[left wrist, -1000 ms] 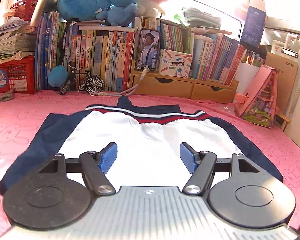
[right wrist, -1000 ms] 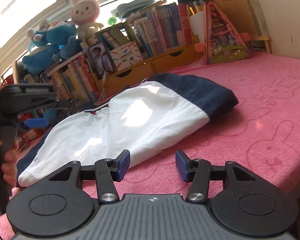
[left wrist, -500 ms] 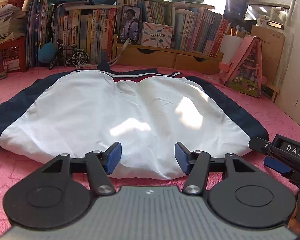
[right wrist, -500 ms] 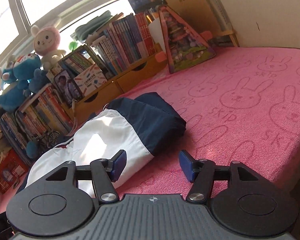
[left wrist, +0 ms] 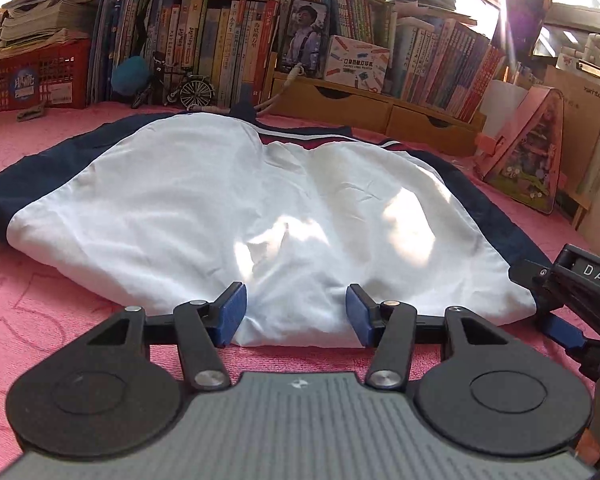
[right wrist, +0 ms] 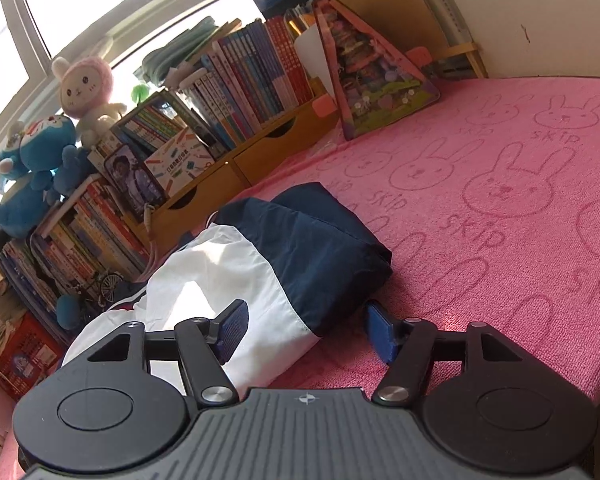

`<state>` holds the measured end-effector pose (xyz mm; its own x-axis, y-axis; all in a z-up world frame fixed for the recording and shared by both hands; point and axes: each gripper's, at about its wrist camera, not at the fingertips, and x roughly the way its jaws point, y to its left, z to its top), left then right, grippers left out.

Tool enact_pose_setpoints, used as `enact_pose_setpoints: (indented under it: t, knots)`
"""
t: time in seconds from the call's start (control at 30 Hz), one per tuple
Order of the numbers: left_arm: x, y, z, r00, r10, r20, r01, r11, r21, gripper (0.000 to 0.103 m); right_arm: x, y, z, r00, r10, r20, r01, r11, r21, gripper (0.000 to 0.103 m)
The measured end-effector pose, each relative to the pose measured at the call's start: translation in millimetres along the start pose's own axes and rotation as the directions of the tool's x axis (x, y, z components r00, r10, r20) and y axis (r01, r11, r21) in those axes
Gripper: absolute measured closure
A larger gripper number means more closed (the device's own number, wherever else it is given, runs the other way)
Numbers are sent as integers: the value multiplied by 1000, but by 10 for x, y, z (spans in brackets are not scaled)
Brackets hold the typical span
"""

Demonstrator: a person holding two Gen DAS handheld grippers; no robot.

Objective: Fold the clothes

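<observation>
Left gripper (left wrist: 292, 310): fingers spread, straddling the near white hem of the jacket (left wrist: 260, 200), nothing pinched. Right gripper (right wrist: 302, 330): fingers spread at the hem's right corner, where white meets navy; contact unclear. Jacket: lies on the pink towel (right wrist: 500, 200), long axis running left to right across both grippers, directly ahead of the fingertips; collar at the far side. Underside layers and sleeves hidden. Beyond: bookshelf (left wrist: 340, 52).

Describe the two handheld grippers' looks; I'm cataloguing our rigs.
Both match: the left gripper and right gripper have blue ribbed pads on black linkage arms with silver pivot screws, two round black discs, and a ribbed grey body. The right one's side reads "DAS" in white. No cables or sleeves show.
</observation>
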<state>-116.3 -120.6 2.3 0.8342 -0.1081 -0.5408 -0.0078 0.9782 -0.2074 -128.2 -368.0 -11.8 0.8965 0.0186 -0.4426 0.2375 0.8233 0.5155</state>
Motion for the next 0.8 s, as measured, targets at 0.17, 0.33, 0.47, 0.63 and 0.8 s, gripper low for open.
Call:
enact_pose_setpoints:
  t: [0.17, 0.33, 0.47, 0.63, 0.8]
  knots:
    - [50, -114, -81, 997, 64, 49, -68, 995, 78, 51, 53, 48, -6, 1000, -5, 8, 5, 1000, -26, 34]
    - [74, -201, -139, 992, 99, 80, -109, 985, 132, 50, 110, 41, 36, 1000, 6, 1, -6, 1000, -11, 34]
    - [84, -199, -123, 992, 102, 74, -110, 986, 125, 50, 167, 64, 117, 1000, 20, -9, -20, 1000, 4, 32]
    - [84, -199, -129, 992, 103, 75, -112, 985, 130, 50, 230, 134, 233, 999, 36, -19, -36, 999, 0, 33]
    - [77, -182, -124, 992, 100, 75, -108, 988, 111, 50, 293, 204, 349, 998, 53, -28, -53, 999, -3, 34]
